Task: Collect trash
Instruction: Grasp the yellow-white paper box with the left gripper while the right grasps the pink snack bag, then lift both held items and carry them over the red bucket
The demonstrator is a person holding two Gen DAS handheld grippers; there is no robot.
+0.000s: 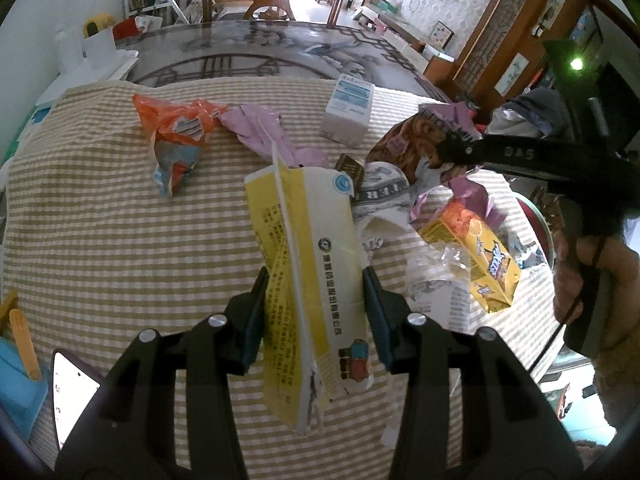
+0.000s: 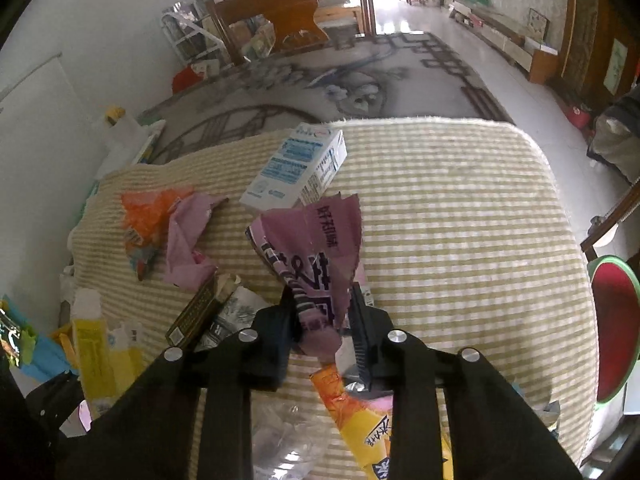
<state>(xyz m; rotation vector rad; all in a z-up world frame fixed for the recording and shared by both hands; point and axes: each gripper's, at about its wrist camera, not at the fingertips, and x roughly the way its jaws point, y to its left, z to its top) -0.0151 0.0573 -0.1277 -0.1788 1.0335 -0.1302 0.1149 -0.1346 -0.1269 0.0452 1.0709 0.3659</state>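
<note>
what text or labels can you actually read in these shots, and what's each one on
"DAS": raised letters on the right gripper finger.
"好" begins a line of Chinese characters on the purple wrapper; the rest is unclear.
Yellow-white wrapper in the left gripper: Chinese print, too distorted to read.
White-blue box: print too small.
Orange-yellow snack bag: stylized logo, unreadable.

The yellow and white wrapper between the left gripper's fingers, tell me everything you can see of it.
The yellow and white wrapper is a long, flattened glossy bag with a raised back seam, black printed text, a round blue logo near the far end and a small cartoon near its torn near end. It sits tilted between the left gripper fingers, which close on its sides, above the striped cloth.
</note>
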